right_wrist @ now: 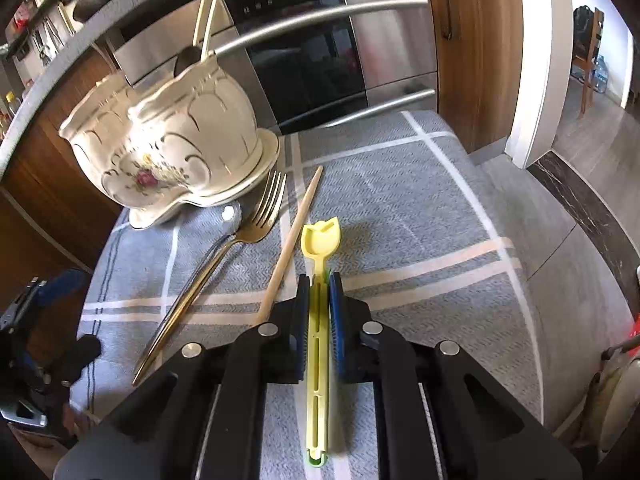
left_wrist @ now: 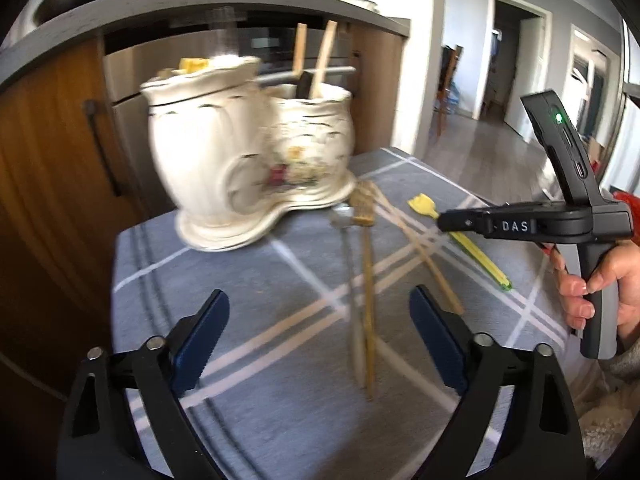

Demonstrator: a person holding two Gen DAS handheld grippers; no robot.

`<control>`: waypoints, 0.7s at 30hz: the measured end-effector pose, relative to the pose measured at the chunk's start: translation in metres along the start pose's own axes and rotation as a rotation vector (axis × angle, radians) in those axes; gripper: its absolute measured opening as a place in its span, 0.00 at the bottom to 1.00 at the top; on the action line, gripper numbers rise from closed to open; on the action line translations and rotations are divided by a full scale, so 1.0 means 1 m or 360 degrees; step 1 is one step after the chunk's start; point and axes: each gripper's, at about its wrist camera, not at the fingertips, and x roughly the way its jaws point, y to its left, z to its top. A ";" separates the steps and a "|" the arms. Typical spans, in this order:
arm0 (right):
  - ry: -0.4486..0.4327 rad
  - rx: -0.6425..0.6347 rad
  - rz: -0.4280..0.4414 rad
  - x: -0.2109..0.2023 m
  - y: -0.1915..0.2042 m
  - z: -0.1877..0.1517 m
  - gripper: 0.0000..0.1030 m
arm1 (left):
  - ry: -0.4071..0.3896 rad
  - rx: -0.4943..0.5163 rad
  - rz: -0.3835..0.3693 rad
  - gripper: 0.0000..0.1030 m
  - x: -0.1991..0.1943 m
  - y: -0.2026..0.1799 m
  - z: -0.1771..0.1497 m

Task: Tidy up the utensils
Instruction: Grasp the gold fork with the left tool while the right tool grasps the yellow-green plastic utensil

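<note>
A cream ceramic utensil holder (left_wrist: 244, 148) (right_wrist: 168, 152) with a flower print stands at the far end of the grey checked tablecloth (left_wrist: 280, 280); wooden handles (left_wrist: 316, 56) stick out of it. On the cloth lie a gold fork (right_wrist: 240, 236) (left_wrist: 366, 264), a wooden chopstick (right_wrist: 292, 240) (left_wrist: 416, 248) and a yellow plastic scoop (right_wrist: 318, 292) (left_wrist: 460, 236). My right gripper (right_wrist: 319, 284) (left_wrist: 444, 222) is shut on the yellow scoop's handle, its head poking out ahead. My left gripper (left_wrist: 320, 316) stands open above the cloth, with the fork's handle lying between its fingers, untouched.
A steel oven (right_wrist: 320, 48) and wooden cabinet doors (right_wrist: 472, 40) stand behind the table. A hand (left_wrist: 592, 292) holds the right gripper's grip. The table edge drops off to a grey floor (right_wrist: 592, 168) on the right, with a doorway (left_wrist: 512, 68) beyond.
</note>
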 end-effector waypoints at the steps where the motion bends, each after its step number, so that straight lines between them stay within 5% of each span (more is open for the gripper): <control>1: -0.0003 0.0015 0.0016 -0.002 -0.002 0.000 0.10 | 0.0011 0.0014 -0.0023 0.74 0.003 -0.004 0.002; 11: -0.0073 0.0037 0.0042 -0.020 -0.016 -0.005 0.10 | 0.0182 0.0101 -0.0124 0.20 0.067 -0.027 0.033; 21: -0.0127 0.0091 0.0080 -0.032 -0.030 -0.008 0.10 | 0.0341 0.0176 -0.0026 0.14 0.106 -0.042 0.045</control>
